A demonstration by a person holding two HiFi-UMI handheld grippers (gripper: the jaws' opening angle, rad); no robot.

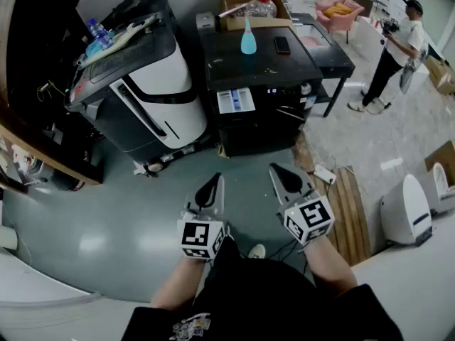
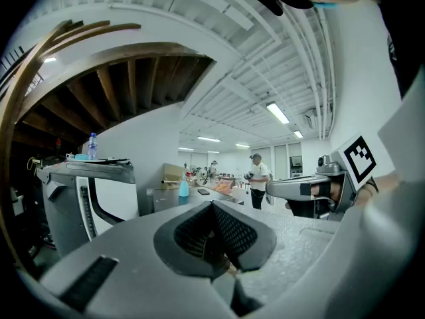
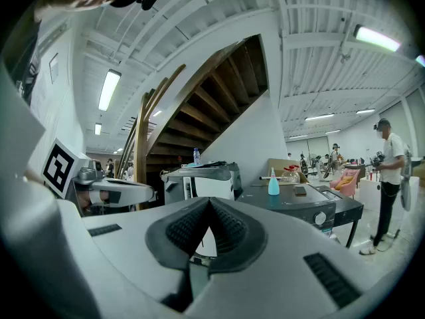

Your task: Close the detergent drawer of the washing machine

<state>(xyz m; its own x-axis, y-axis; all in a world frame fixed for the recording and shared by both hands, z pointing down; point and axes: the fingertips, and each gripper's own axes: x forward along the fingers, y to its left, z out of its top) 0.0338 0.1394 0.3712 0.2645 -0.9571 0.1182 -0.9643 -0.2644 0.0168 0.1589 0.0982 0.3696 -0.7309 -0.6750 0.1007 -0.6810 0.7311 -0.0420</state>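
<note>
Head view | left tool [image 1: 212, 185], right tool [image 1: 283, 173]: jaws together | detergent drawer [image 1: 234, 100] open

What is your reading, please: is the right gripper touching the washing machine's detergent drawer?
Apart. The head view shows the right gripper held well short of the pulled-out detergent drawer, with grey floor between them.

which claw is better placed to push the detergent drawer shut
Left, probably. The open drawer on the washer lies more nearly straight ahead of the left claw; the right claw is off to the side. Both are shut, empty.
</note>
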